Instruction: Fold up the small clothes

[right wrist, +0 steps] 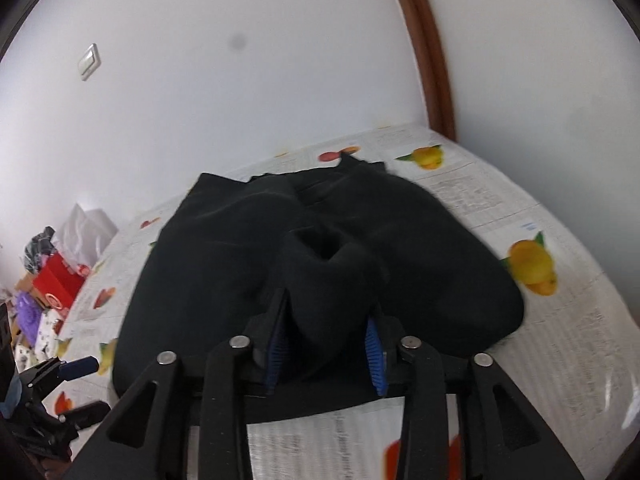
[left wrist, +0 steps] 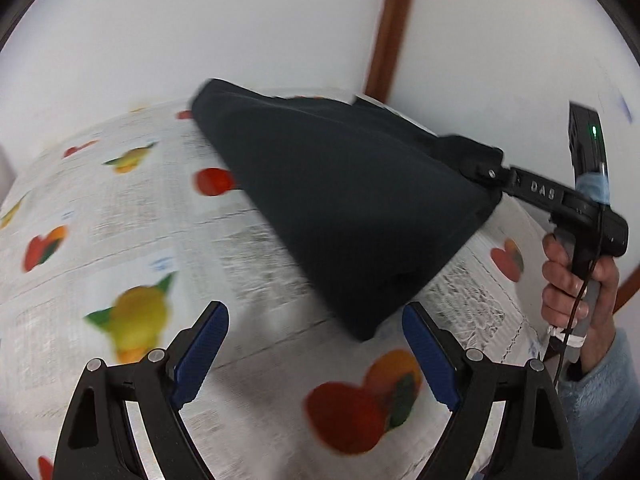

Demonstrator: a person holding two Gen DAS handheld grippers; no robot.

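The black garment [right wrist: 320, 248] lies on the fruit-print tablecloth [left wrist: 120, 220], with one bunched fold poking up between the blue pads of the right gripper [right wrist: 328, 332]. Its jaws sit partly apart around that fold. The left gripper [left wrist: 316, 344] is spread wide with nothing in it, just beside the garment's near corner.

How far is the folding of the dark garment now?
One fold looks made: the dark garment lies doubled on the fruit-print tablecloth. In hand: the right tool has a bunched edge between its pads. The left tool is open, empty. Flattening remains.
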